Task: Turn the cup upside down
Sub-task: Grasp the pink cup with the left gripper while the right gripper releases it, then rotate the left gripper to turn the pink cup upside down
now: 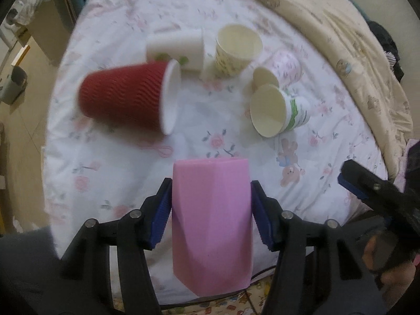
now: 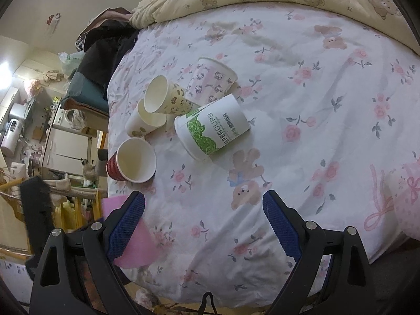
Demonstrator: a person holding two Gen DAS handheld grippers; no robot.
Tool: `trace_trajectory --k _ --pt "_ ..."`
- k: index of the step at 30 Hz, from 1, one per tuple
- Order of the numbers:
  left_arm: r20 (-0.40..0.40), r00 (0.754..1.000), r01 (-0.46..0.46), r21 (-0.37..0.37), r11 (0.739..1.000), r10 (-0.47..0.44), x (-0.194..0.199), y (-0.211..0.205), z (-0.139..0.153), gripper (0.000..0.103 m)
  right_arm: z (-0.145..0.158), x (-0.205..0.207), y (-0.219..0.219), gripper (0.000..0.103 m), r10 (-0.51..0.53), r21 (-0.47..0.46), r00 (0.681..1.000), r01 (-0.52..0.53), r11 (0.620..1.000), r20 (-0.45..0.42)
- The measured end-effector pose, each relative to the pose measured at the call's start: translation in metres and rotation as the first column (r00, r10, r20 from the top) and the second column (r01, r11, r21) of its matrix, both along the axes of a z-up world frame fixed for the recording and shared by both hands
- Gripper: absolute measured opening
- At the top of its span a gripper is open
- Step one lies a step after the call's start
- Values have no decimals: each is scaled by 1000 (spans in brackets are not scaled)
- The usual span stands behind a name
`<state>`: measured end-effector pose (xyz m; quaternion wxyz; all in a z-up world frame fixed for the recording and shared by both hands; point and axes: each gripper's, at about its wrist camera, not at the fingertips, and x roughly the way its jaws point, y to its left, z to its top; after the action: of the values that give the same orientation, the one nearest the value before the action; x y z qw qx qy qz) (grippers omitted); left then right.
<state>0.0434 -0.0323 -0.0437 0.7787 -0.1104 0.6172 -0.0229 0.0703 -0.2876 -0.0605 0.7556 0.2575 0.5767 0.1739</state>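
A pink faceted cup [image 1: 211, 220] stands between the fingers of my left gripper [image 1: 211, 204], its flat closed end facing up and away; the blue pads [image 1: 161, 210] press its sides. It also shows in the right wrist view [image 2: 136, 246] at lower left. My right gripper [image 2: 203, 218] is open and empty above the floral bedsheet [image 2: 315, 131]. It appears at the right edge of the left wrist view [image 1: 367, 186].
Several paper cups lie on the sheet: a red ribbed cup [image 1: 126, 97] on its side, a white cup [image 1: 178, 48], a yellow-patterned cup [image 1: 236, 50], a green-printed cup [image 1: 278, 110], a pink-patterned cup [image 1: 284, 67]. A cream blanket [image 1: 328, 26] lies at the back right.
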Motion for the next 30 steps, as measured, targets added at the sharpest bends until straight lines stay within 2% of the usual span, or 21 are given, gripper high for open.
trace_trajectory --k 6,9,12,14,18,21,26,30 --pt "74 997 16 8 1000 -17 -19 22 18 54 2 -4 7 94 15 -20 1000 -14 1000 7" --pt "132 991 -19 -5 1000 19 -23 33 14 54 5 -7 11 94 22 -11 1000 -22 1000 19" --pt "179 982 -68 18 998 64 -23 39 11 54 5 -9 18 94 43 -22 999 -43 999 25" --pt "195 978 -69 -44 997 76 -20 42 15 54 5 -11 23 94 62 -36 998 -61 998 32" --pt "210 975 -56 -68 996 69 -17 42 20 54 7 -13 35 94 120 5 992 -121 993 44" --pt "194 980 -34 -92 995 52 -16 36 17 54 9 -17 53 94 216 77 975 -219 973 49" --pt "220 975 35 -82 996 -16 -16 14 22 54 5 -31 85 94 369 103 929 -371 923 33" --pt "218 975 53 -108 993 -28 -15 8 23 54 2 -37 96 94 400 165 916 -399 902 31"
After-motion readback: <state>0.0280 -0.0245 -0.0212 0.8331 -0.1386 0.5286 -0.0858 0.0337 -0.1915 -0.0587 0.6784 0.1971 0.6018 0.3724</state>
